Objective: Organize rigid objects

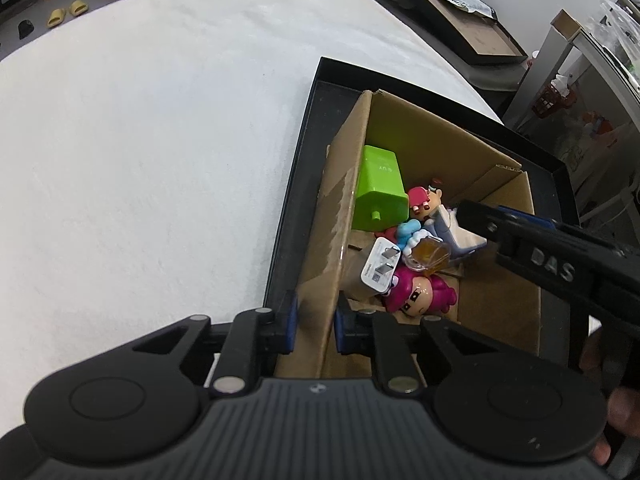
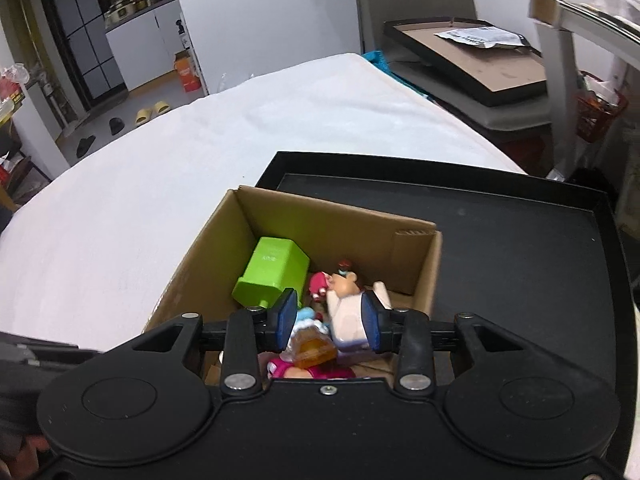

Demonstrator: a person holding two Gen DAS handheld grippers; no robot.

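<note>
Left fingers (image 1: 314,326): clenched on the brown cardboard box (image 1: 320,280) wall.
Right fingers (image 2: 328,320): released above toys.
Green plastic block (image 2: 274,276): at box's 10 o'clock.

Toys (image 1: 416,264) (jumbled) fill cardboard box (image 1: 420,132).

gripper: right gripper (image 2: 329,320) jaws apart over cardboard box (image 2: 344,224)
contents: green block (image 2: 276,274), toy figures (jumbled)
base: black tray (image 2: 520,248)

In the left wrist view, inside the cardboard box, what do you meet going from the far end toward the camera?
Green block → red-capped figure → amber translucent piece → pink-haired figure → left gripper, whose jaws straddle the cardboard box wall.
</note>
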